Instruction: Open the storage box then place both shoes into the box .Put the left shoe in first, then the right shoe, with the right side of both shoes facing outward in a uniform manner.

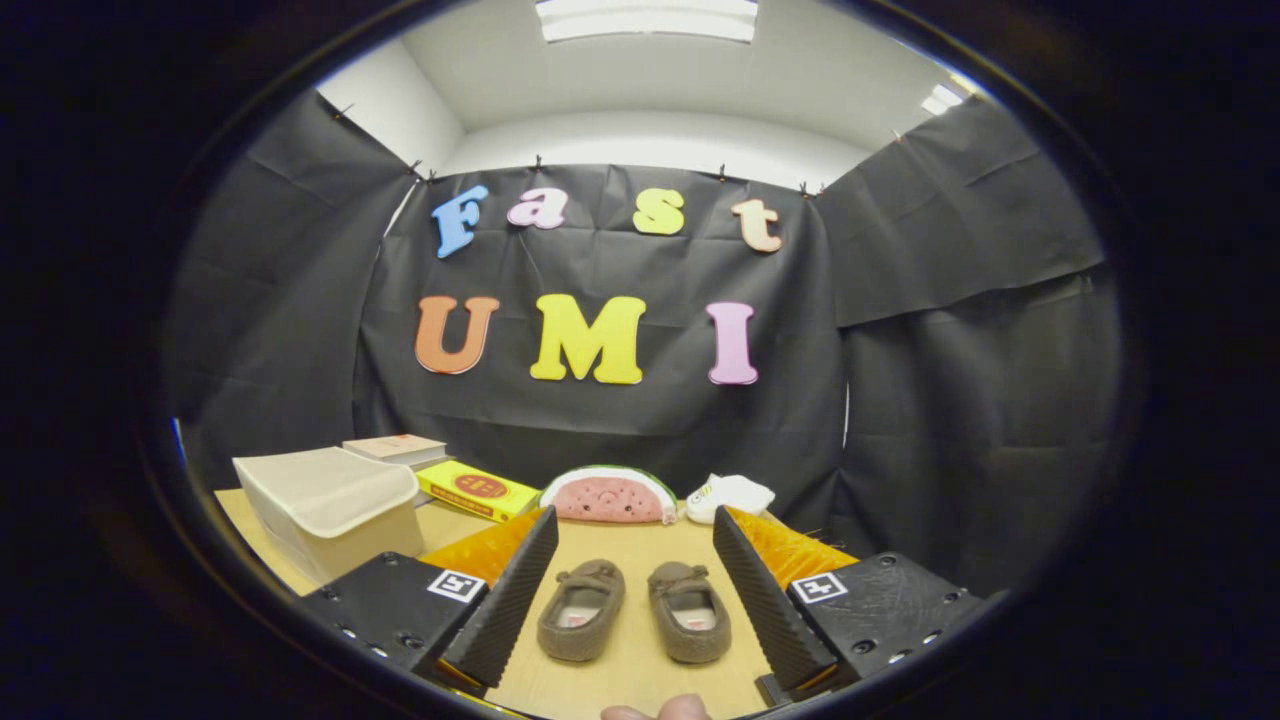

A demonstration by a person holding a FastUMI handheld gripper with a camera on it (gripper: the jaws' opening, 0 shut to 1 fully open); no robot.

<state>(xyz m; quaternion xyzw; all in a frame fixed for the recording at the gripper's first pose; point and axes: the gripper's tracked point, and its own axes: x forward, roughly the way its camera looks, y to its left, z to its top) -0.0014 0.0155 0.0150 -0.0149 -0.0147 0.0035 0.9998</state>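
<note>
Two small brown moccasin shoes lie side by side on the wooden table, toes pointing away: the left shoe (582, 608) and the right shoe (689, 611). My gripper (635, 530) is open, held above the table, and both shoes sit between its fingers in this view. The cream storage box (335, 510) stands to the left, beyond the left finger, with its lid down.
Behind the box lie a stack of books (397, 448) and a yellow box (477, 490). A watermelon-slice plush (610, 495) and a white shoe (730, 495) sit at the table's far edge by the black cloth wall. A fingertip (660, 711) shows below the shoes.
</note>
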